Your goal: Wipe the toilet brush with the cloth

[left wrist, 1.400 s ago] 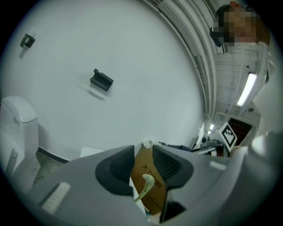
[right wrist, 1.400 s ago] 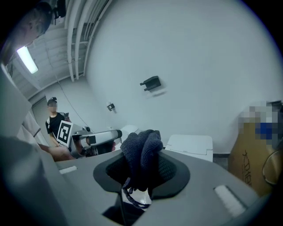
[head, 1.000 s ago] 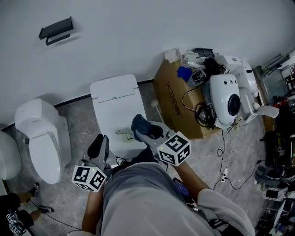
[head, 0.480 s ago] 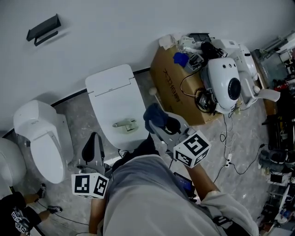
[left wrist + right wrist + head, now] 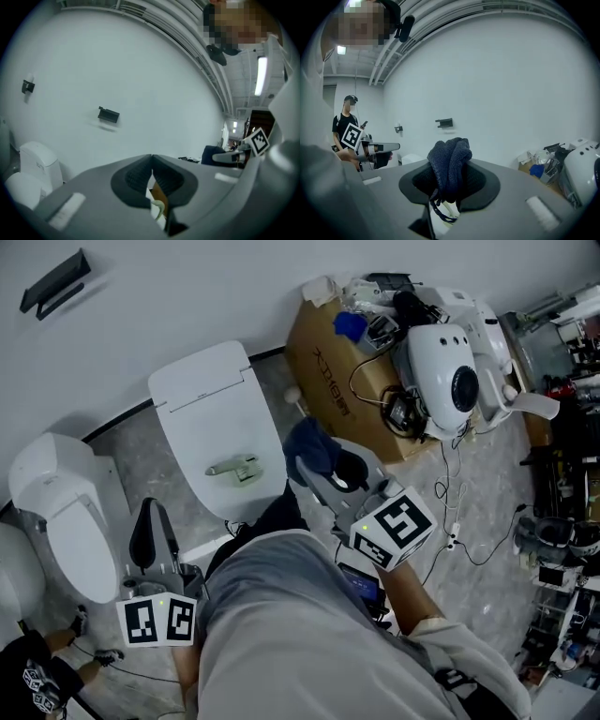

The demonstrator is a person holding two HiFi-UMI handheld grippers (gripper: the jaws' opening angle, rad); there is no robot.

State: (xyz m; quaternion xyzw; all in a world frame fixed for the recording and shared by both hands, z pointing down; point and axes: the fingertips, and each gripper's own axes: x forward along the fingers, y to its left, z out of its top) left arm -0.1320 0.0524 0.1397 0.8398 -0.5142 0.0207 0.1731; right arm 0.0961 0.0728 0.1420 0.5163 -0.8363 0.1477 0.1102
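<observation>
Cloth (image 5: 450,157) (dark blue, bunched) sits pinched in my right gripper (image 5: 450,183); my left gripper (image 5: 151,172) is closed, empty, near the toilet (image 5: 202,399).

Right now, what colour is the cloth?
The cloth is dark blue; right gripper view shows it best.

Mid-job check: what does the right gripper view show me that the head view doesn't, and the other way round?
Right gripper view only: a bystander at far left and ceiling pipes.
Head view only: a pale green object lying on the closed toilet lid, and the floor.
Both: the right gripper shut on the dark blue cloth, the left gripper, the black wall fixture and the white robot shell.
</observation>
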